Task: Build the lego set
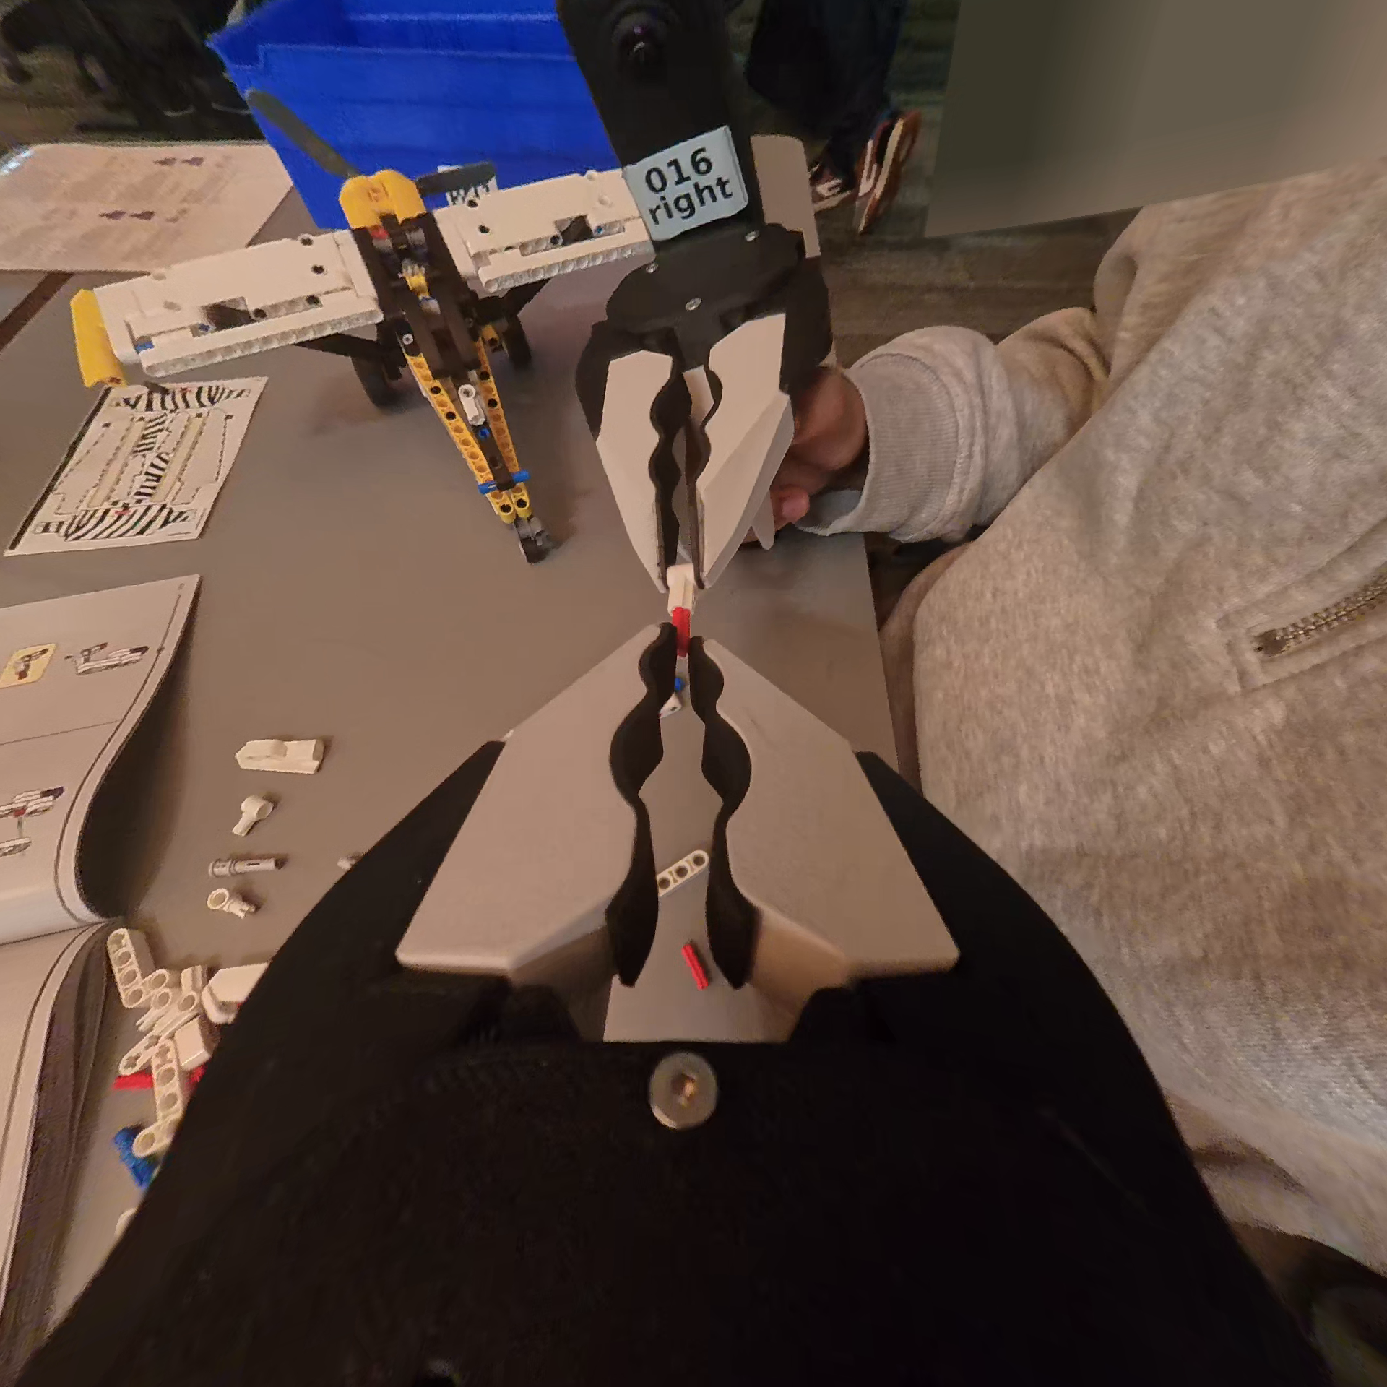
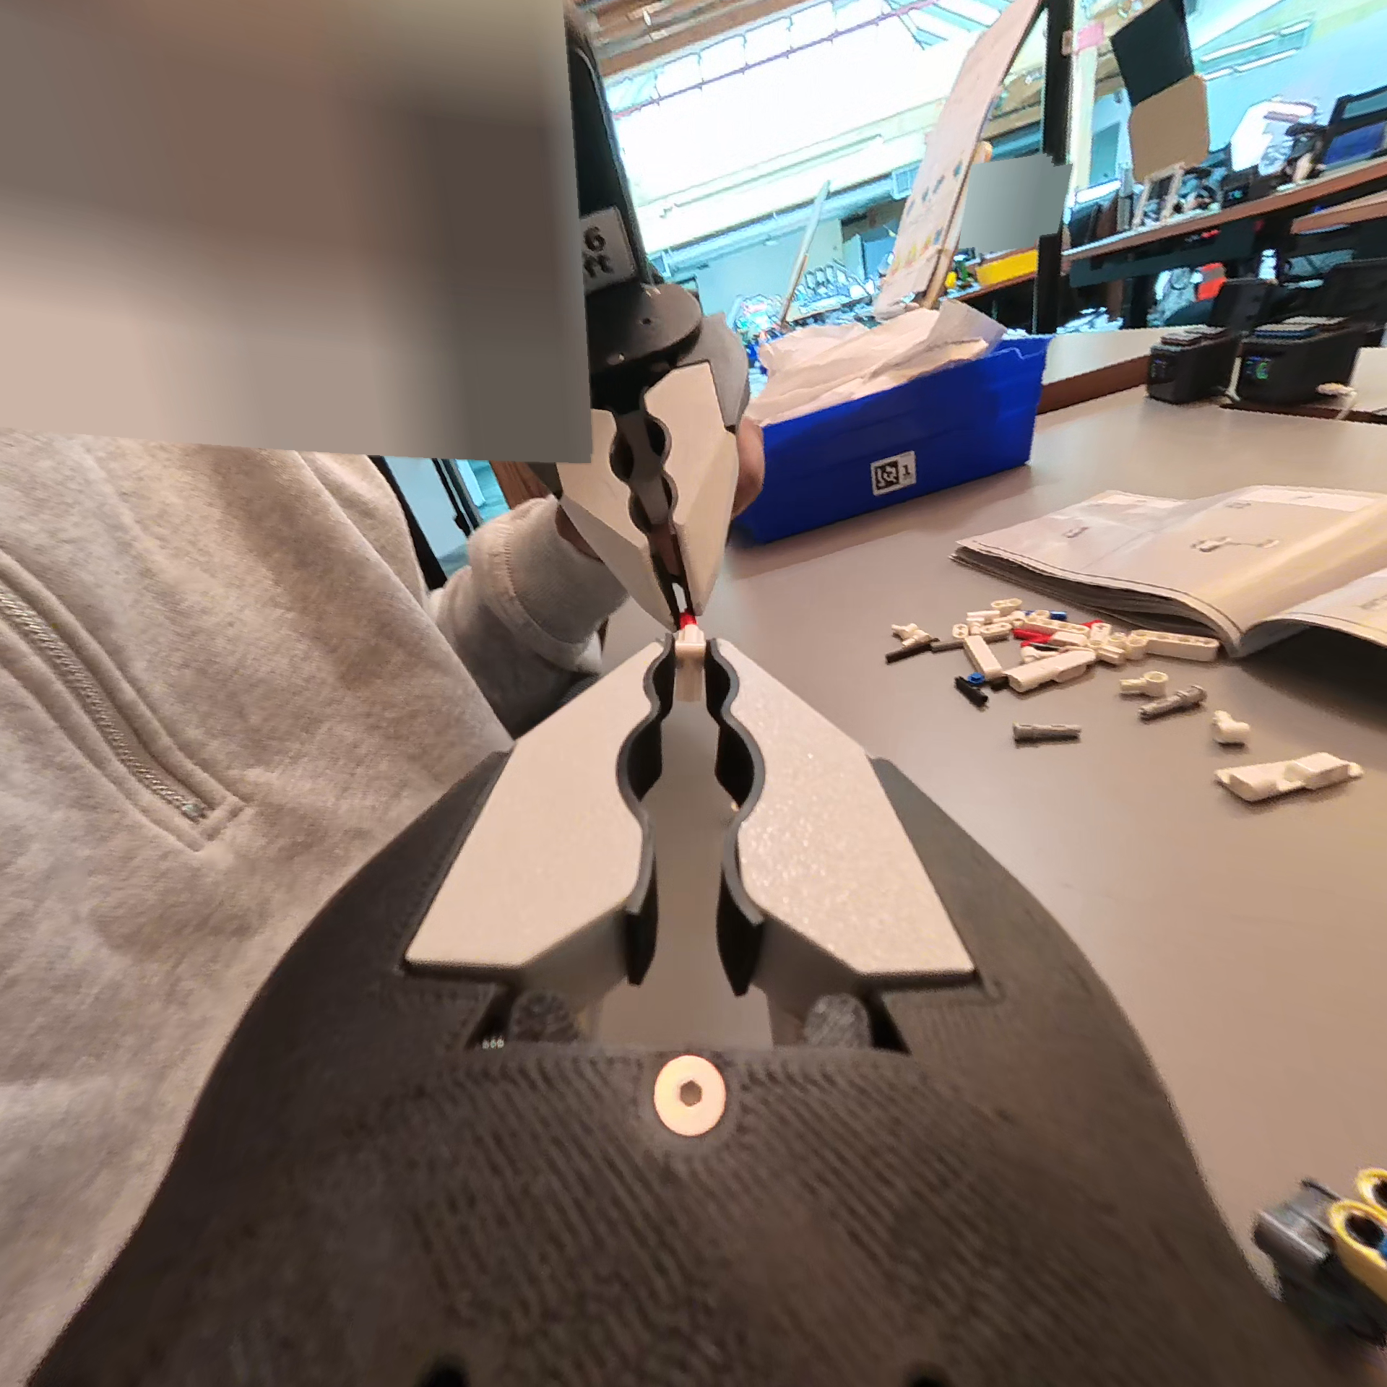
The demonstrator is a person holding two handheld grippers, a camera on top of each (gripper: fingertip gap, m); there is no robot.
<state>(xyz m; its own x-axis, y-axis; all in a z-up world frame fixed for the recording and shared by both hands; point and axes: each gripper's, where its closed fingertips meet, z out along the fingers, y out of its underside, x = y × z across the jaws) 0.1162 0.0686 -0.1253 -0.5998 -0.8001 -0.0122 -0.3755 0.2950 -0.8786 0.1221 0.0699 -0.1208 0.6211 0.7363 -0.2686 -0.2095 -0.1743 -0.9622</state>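
A small red pin (image 1: 681,629) met a white connector (image 1: 681,584) tip to tip above the grey table (image 1: 360,638). The left gripper (image 1: 679,644) pinched the pin, the right gripper (image 2: 688,651) clamped the connector (both nearly closed). The half-built plane (image 1: 420,300) stood beyond, loose pieces (image 2: 1051,645) beside the booklet (image 2: 1201,563).

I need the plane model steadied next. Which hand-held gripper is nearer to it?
Right. The right hand-held gripper hangs just beside the plane model, tips down. The left hand-held gripper sits farther back, meeting the right one tip to tip.
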